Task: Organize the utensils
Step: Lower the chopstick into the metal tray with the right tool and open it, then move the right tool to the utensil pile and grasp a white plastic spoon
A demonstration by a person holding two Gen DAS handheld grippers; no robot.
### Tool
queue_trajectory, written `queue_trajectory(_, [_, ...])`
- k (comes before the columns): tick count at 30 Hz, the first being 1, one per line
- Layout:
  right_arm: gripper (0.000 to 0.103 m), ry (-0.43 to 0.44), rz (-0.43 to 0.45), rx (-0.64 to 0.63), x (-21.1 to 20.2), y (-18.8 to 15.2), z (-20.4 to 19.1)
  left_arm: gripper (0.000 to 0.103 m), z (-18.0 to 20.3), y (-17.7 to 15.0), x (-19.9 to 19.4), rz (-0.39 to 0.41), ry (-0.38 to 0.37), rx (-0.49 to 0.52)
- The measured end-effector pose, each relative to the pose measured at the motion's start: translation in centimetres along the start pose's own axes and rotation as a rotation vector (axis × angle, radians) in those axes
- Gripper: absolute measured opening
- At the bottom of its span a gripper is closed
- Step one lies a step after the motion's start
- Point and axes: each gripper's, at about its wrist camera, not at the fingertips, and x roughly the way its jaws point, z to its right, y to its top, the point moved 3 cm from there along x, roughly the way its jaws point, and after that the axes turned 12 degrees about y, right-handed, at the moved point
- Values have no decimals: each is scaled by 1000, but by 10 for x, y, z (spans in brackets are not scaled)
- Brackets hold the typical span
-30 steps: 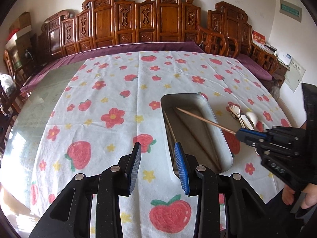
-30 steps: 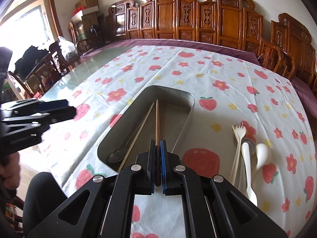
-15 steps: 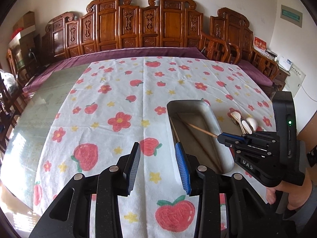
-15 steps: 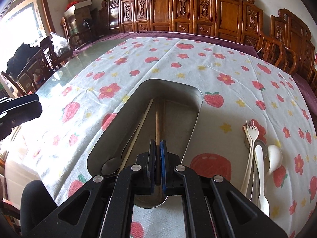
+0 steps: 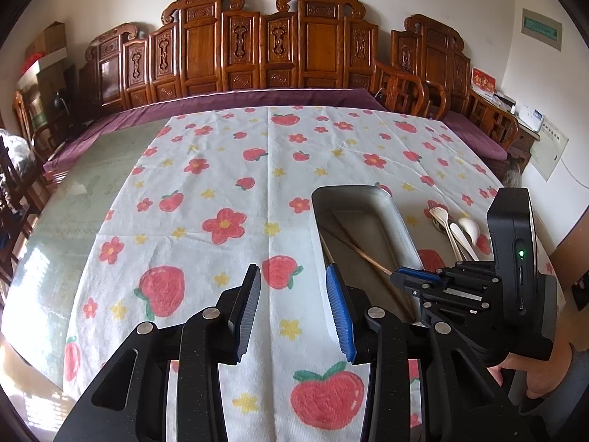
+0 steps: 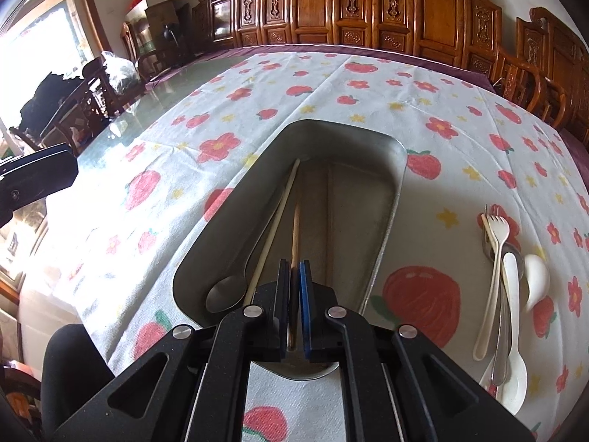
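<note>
The left tool (image 5: 293, 307) hangs empty over the tablecloth (image 5: 228, 169); the right tool (image 5: 399, 279) pinches a chopstick (image 5: 362, 256) over the tray (image 5: 401, 221).

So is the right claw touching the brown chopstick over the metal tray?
Touching. In the right wrist view the right claw has both pads pressed against the brown chopstick, which sticks out from between them over the metal tray.

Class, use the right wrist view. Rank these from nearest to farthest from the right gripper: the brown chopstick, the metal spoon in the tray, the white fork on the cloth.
1. brown chopstick: between the jaws of the right gripper, over the tray.
2. metal spoon: in the tray, just left.
3. white fork: on the cloth, far right.
</note>
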Motion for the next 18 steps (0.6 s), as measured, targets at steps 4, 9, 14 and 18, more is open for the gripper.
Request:
queue_trajectory(4, [8, 3, 11, -5, -4, 0, 1, 35, 3, -2, 0, 0, 1, 4])
queue_trajectory(9, [12, 19, 56, 12, -25, -5, 13, 35, 11, -5, -3, 0, -4, 11])
queue_trajectory(14, [12, 8, 111, 28, -69, -19, 38, 39, 29, -6, -7, 7, -28, 21])
queue_trajectory(18, [12, -38, 136, 30, -107, -35, 63, 39, 52, -7, -6, 6, -54, 39])
